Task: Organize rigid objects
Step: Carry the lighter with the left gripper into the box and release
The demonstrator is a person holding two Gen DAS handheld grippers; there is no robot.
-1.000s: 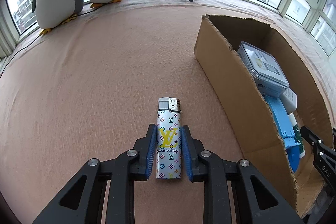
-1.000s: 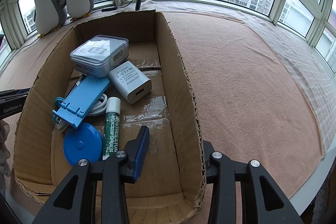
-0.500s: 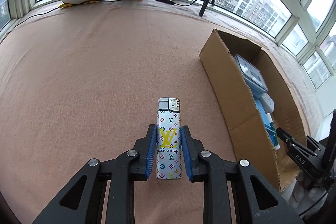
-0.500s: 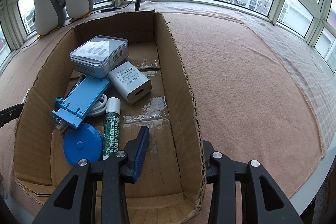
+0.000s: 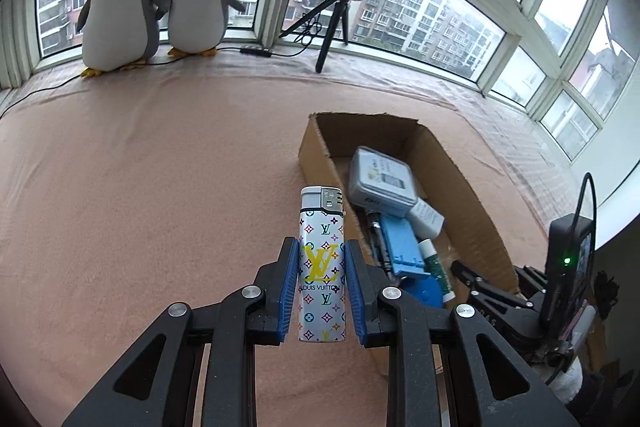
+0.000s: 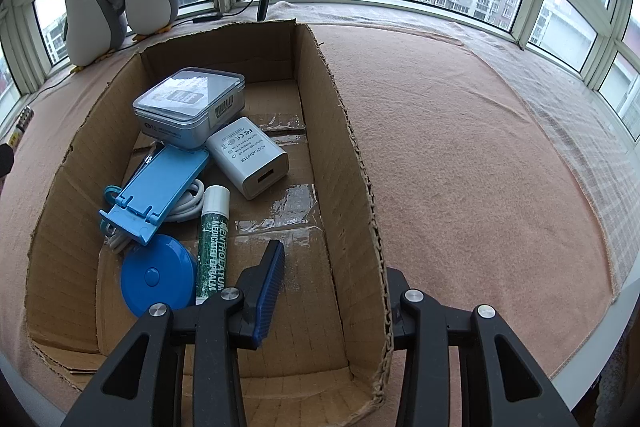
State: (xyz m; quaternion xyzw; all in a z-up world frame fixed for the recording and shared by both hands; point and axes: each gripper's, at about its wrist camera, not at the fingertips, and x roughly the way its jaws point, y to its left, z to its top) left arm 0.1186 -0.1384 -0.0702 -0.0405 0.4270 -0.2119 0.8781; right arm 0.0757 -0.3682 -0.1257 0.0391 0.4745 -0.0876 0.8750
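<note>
From the left wrist view, the left gripper (image 5: 322,285) is clamped on a slim white lighter printed with coloured monogram marks (image 5: 322,267), its blue pads (image 5: 290,285) pressing both long sides, metal cap pointing to twelve o'clock. The lighter hangs in the air above the pink felt-covered bench (image 5: 140,195). At about two o'clock sits the open brown cardboard box (image 5: 320,163), where a grey lidded case (image 5: 380,183) and a light blue plastic stand (image 5: 404,247) show.

From the right wrist view, the right gripper (image 6: 332,291) straddles the box's right-hand wall (image 6: 348,187): one blue pad is inside, the other finger is hidden outside the cardboard, so I cannot tell whether it is pinching the wall. Inside lie a white power adapter (image 6: 250,163), a green lip-balm tube (image 6: 212,247) and a round blue tape measure (image 6: 156,275) at ten o'clock.

The lighter is smooth and held only along its lower half; I'd judge a quick swing could let it slip or pivot. It could also clip the box's near wall, or land on the crowded left side and slide off the stand.
</note>
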